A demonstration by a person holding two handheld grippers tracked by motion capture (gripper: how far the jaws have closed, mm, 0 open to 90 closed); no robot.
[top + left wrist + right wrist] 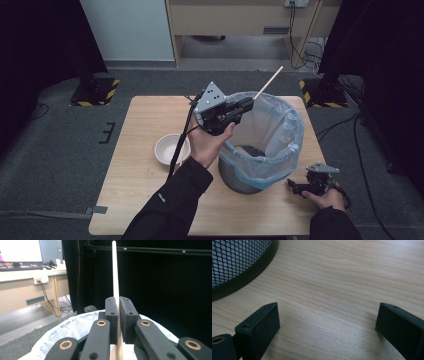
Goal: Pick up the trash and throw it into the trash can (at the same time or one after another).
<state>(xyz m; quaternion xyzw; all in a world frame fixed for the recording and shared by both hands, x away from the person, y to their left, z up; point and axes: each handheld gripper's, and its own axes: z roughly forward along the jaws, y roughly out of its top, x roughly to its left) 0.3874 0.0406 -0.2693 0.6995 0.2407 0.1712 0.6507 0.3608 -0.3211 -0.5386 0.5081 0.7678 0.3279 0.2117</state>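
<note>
Left tongs [248, 103] pinch a thin stick [268, 82] above the lined bin [280, 150]; right tongs [292, 186] rest wide apart on the desk [145, 120].

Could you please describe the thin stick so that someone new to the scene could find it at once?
On the wooden table stands a mesh bin lined with a pale blue bag. Above its rim, the left gripper pinches a thin stick, the one long pale rod, pointing up and away.
</note>
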